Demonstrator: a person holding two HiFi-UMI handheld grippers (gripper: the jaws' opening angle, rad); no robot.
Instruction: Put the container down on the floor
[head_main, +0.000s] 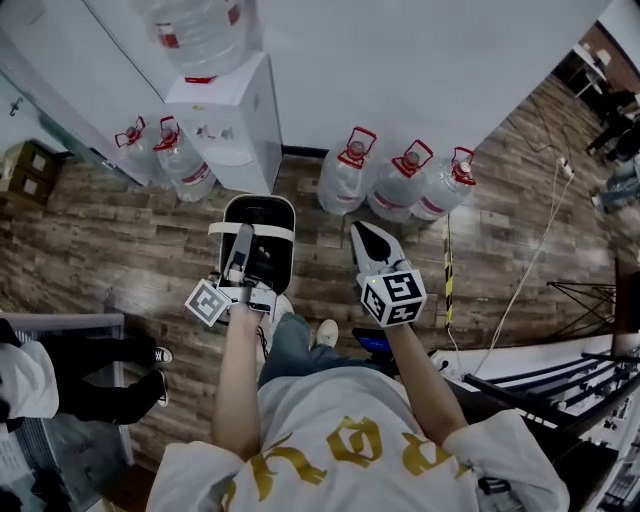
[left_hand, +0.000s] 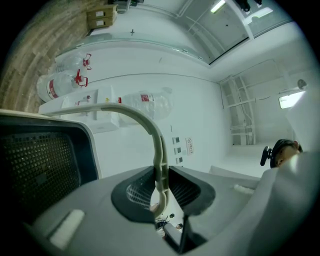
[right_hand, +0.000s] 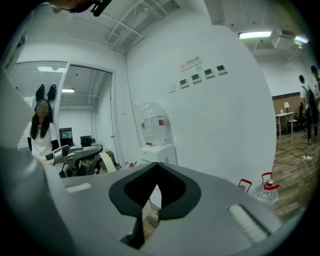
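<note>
A black container (head_main: 272, 262) with a white rim hangs by its pale handle (head_main: 252, 229) in front of my legs, above the wooden floor (head_main: 130, 240). My left gripper (head_main: 241, 248) is shut on that handle. In the left gripper view the handle (left_hand: 150, 125) arches up from between the jaws of the left gripper (left_hand: 161, 176), and the container's dark mesh wall (left_hand: 35, 165) fills the left side. My right gripper (head_main: 368, 240) hovers to the right of the container, shut, holding nothing. The right gripper (right_hand: 157, 169) shows its tips meeting.
A white water dispenser (head_main: 225, 120) stands against the wall just beyond the container. Water jugs (head_main: 345, 170) line the wall to its right, and more jugs (head_main: 180, 155) stand to its left. A person (head_main: 60, 380) stands at the left. A cable (head_main: 530, 260) crosses the floor on the right.
</note>
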